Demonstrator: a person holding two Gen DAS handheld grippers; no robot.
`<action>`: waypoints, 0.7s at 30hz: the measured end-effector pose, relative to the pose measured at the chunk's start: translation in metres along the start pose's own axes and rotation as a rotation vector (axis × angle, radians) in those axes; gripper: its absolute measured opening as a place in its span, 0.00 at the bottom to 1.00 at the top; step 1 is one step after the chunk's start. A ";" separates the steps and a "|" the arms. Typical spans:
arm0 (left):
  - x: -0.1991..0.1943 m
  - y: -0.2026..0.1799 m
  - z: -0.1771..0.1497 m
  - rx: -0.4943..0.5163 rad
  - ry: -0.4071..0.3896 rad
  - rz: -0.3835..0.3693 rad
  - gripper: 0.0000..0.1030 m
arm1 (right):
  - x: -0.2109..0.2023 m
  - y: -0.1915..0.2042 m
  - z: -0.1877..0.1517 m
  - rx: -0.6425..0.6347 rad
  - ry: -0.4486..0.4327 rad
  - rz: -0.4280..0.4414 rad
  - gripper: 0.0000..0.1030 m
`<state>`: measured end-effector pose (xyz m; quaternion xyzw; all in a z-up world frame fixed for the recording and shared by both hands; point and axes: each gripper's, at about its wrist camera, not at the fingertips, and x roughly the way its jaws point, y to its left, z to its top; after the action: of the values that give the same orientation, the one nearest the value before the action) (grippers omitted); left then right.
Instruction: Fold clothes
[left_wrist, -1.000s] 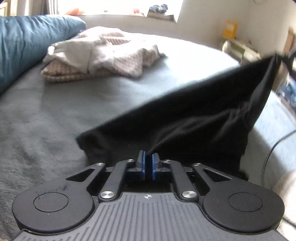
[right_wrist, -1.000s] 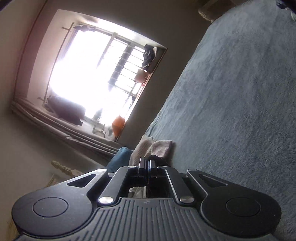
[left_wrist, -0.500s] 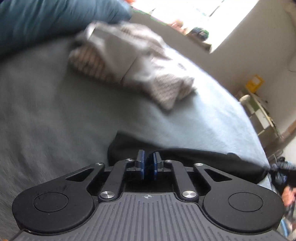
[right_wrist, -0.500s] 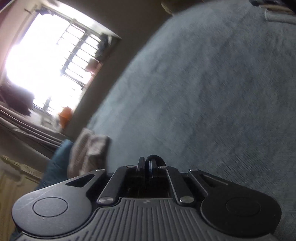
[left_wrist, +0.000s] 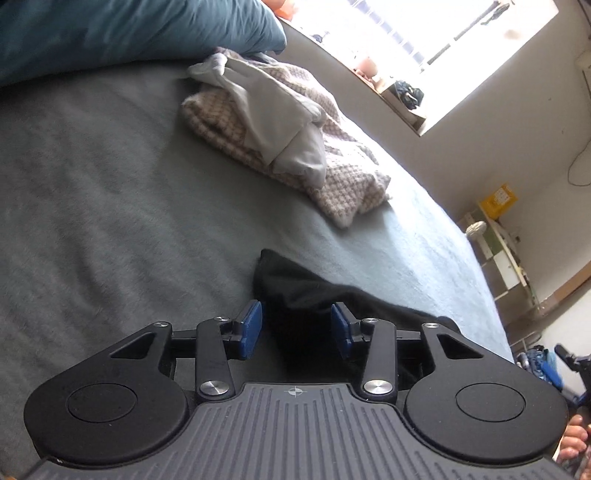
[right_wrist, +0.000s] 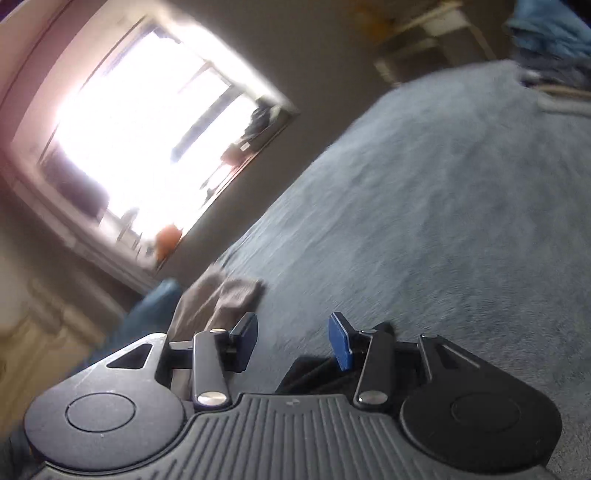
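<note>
Grey bed (left_wrist: 110, 206) carries the black garment (left_wrist: 306, 291), lying between both opening hand-held grippers, left hand-held gripper (left_wrist: 295, 328) and right hand-held gripper (right_wrist: 293, 341), unpinched.

Bed (left_wrist: 110, 192): grey-green cover, matt, short fuzzy nap. Black garment (left_wrist: 314, 295) near the bed's near edge: soft cloth, matt, no sheen. Pile of clothes (left_wrist: 280, 133) toward the bed's far edge: coarse checked knit under smooth pale cloth. Pillow (left_wrist: 129, 29): teal woven cloth, faint sheen. Left tool (left_wrist: 297, 325): matt black plastic body, ribbed grey housing, bright metal rivets, 2 blue rubbery pads (left_wrist: 251, 326). Right tool (right_wrist: 291, 339): same finish, scuffed.
</note>
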<state>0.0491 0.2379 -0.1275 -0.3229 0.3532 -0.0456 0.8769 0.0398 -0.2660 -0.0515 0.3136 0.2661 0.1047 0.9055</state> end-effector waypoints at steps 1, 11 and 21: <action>-0.003 0.002 -0.003 -0.003 0.000 0.001 0.40 | 0.004 0.024 -0.011 -0.128 0.046 0.049 0.43; -0.029 0.021 -0.020 -0.035 -0.006 0.034 0.40 | 0.040 0.189 -0.233 -1.507 0.372 0.379 0.38; -0.027 0.033 -0.037 0.006 0.038 0.048 0.41 | 0.056 0.183 -0.317 -1.881 0.419 0.392 0.23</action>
<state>0.0001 0.2527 -0.1512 -0.3111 0.3773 -0.0319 0.8717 -0.0908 0.0594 -0.1701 -0.5216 0.1726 0.4757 0.6869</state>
